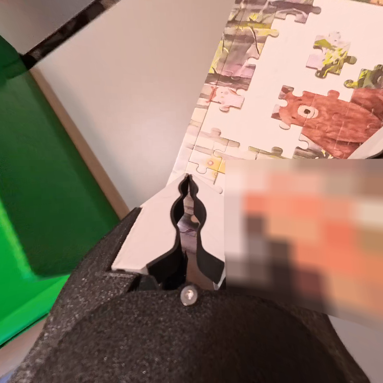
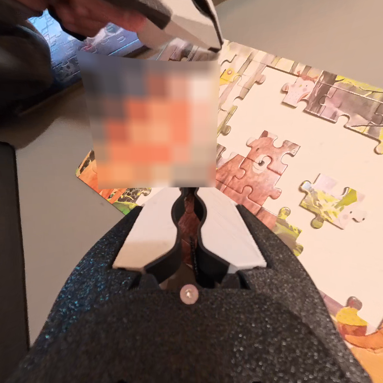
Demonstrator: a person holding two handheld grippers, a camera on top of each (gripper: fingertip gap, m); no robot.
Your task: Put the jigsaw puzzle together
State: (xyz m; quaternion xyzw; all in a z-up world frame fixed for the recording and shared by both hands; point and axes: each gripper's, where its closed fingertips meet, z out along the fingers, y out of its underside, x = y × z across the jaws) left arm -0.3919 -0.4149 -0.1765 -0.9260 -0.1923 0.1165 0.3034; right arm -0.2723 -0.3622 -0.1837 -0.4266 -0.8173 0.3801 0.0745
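My left gripper (image 1: 189, 176), low in the left wrist frame, has its jaws together on nothing I can see, tips over the near corner of the jigsaw puzzle (image 1: 219, 87), whose finished border strip runs from there up towards the top of the frame. In the right wrist frame my right gripper (image 2: 189, 189) sits just below a mosaic patch that hides the tips, so I cannot tell how those jaws stand. On the pale surface (image 2: 62, 207) inside the border I count one joined brown bear cluster (image 2: 257, 172) right of that gripper and one loose yellow-green piece (image 2: 329, 203) further right.
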